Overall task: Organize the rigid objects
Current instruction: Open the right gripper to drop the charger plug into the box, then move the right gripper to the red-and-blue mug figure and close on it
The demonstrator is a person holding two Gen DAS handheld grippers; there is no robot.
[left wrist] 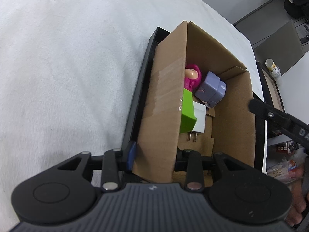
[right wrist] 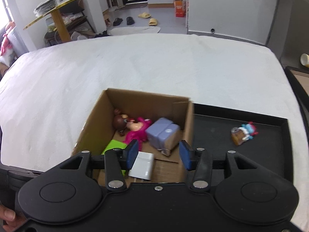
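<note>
An open cardboard box (left wrist: 166,104) (right wrist: 135,98) stands in a black tray (right wrist: 222,135) on the white cloth. Inside lie a pink figure (left wrist: 192,76) (right wrist: 135,131), a lilac block toy (left wrist: 211,89) (right wrist: 161,131), a green block (left wrist: 187,112) (right wrist: 114,145), a white plug adapter (left wrist: 199,116) (right wrist: 142,166) and a brown figure (right wrist: 119,123). My left gripper (left wrist: 154,154) straddles the box's near wall, one blue pad (left wrist: 132,154) outside it; the wall fills the gap. My right gripper (right wrist: 158,154) is open and empty above the box's near edge. A small blue and brown toy (right wrist: 243,132) lies on the tray.
The white cloth (right wrist: 154,61) covers the table around the tray. A second dark tray edge (right wrist: 297,81) and a yellow cup (right wrist: 305,60) sit at the far right. The right gripper's arm (left wrist: 280,116) crosses the left wrist view. Shelves and floor lie beyond the table.
</note>
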